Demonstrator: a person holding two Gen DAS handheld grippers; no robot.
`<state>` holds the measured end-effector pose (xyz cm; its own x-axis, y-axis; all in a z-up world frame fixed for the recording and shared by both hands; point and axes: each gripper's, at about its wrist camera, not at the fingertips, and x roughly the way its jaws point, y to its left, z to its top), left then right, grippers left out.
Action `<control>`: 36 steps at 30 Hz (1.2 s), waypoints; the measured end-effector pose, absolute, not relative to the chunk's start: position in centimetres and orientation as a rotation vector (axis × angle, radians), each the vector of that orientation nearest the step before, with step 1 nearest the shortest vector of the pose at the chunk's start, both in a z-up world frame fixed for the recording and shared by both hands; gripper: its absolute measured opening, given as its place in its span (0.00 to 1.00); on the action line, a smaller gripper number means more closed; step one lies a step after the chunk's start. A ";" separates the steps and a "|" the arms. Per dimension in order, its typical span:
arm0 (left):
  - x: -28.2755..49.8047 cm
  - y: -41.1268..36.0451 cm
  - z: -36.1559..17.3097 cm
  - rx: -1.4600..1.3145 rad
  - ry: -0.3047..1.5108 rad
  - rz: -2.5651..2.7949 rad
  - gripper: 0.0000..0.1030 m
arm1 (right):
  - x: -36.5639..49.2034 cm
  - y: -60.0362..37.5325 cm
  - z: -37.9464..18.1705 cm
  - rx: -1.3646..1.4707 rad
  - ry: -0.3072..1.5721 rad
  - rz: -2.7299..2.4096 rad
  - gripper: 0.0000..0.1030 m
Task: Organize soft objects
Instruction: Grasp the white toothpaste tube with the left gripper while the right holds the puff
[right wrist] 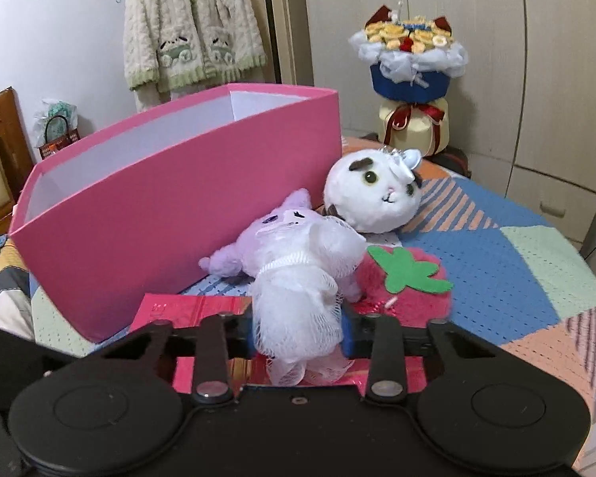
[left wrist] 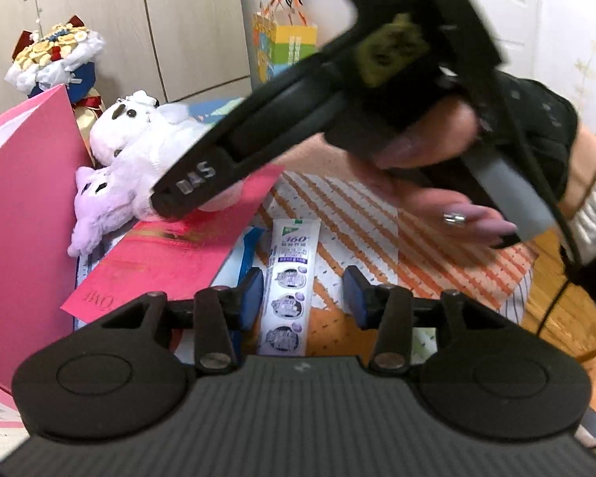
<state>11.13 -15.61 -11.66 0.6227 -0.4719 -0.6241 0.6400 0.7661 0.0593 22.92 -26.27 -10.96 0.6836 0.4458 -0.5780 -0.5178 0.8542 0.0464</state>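
Observation:
My right gripper (right wrist: 299, 328) is shut on a white mesh bath puff (right wrist: 298, 306), held over the bed in front of the toys. A lilac plush (right wrist: 270, 234), a white cat plush (right wrist: 373, 194) and a red strawberry plush (right wrist: 409, 282) lie beside the open pink box (right wrist: 170, 198). My left gripper (left wrist: 303, 298) is open and empty above a white toothpaste tube (left wrist: 288, 286). In the left wrist view the right gripper's black body (left wrist: 337, 91) crosses the frame, with the lilac plush (left wrist: 95, 206) and white plush (left wrist: 138, 127) behind it.
A red envelope (right wrist: 186, 310) lies under my right gripper; it also shows in the left wrist view (left wrist: 170, 254). A flower bouquet (right wrist: 413, 63) stands at the bed's far edge. A patchwork quilt (right wrist: 496, 262) covers the bed. Wardrobe doors stand behind.

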 end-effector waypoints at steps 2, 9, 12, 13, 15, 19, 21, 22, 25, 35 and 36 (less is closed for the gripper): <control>10.8 -15.6 -11.8 0.289 0.606 -0.645 0.27 | 21.9 -26.7 -10.7 -0.124 0.588 0.535 0.34; 10.4 -15.5 -12.0 0.288 0.571 -0.633 0.24 | 18.6 -28.5 -10.0 -0.115 0.531 0.483 0.34; 10.0 -15.6 -12.1 0.288 0.568 -0.629 0.24 | 17.7 -29.2 -10.2 -0.107 0.529 0.450 0.34; 9.8 -15.7 -12.1 0.293 0.567 -0.628 0.25 | 17.4 -29.4 -10.3 -0.102 0.529 0.442 0.34; 9.5 -15.7 -12.0 0.306 0.563 -0.629 0.25 | 16.9 -29.8 -10.5 -0.085 0.531 0.430 0.34; 8.7 -16.0 -11.9 0.325 0.549 -0.622 0.23 | 15.7 -30.8 -10.7 -0.041 0.521 0.396 0.34; 8.6 -16.2 -11.8 0.320 0.558 -0.596 0.23 | 15.1 -31.4 -10.7 -0.023 0.517 0.376 0.34; 8.6 -16.3 -11.6 0.323 0.561 -0.581 0.23 | 14.7 -31.7 -10.7 -0.014 0.518 0.360 0.34; 8.5 -16.4 -11.2 0.334 0.568 -0.573 0.23 | 14.0 -32.5 -10.9 0.004 0.540 0.312 0.34; 7.5 -14.3 -9.5 0.298 0.551 -0.580 0.23 | 10.9 -33.0 -12.8 -0.001 0.629 0.224 0.34; 7.4 -14.0 -9.3 0.296 0.550 -0.580 0.23 | 10.6 -32.8 -12.9 -0.004 0.635 0.223 0.34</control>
<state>7.36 -14.04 -9.29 0.6994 -0.4354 -0.5668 0.5885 0.8009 0.1109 10.64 -32.80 -12.85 0.7819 0.2057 -0.5885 -0.2081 0.9760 0.0647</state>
